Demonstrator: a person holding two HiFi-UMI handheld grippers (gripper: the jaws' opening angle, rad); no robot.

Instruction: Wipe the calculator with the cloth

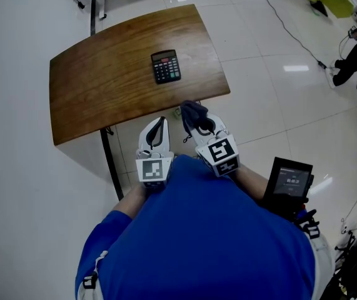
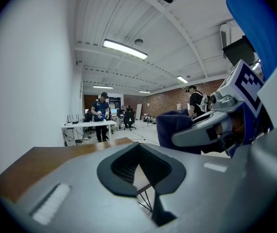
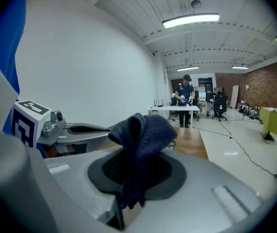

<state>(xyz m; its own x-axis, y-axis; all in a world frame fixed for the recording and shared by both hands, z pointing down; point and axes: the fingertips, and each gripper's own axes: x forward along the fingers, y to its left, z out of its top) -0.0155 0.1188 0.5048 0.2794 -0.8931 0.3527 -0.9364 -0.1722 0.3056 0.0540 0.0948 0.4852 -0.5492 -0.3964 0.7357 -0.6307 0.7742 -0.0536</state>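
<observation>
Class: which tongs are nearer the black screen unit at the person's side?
Right. The right tongs, shut on the cloth, are ahead and to the left of the screen unit. The left tongs are farther left still.

Two tools: left tool (image 1: 159, 125), right tool (image 1: 197, 121) — one calculator (image 1: 165, 65), one cloth (image 1: 192, 110), one table (image 1: 103, 83).

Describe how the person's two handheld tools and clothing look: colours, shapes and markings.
The left tool and the right tool match: pale grey-white bodies with tapering jaws lined by black ribbed pads. Each carries a white cube printed with black square markers at its rear. No cables show on either. The person wears a bright blue top with short sleeves.
</observation>
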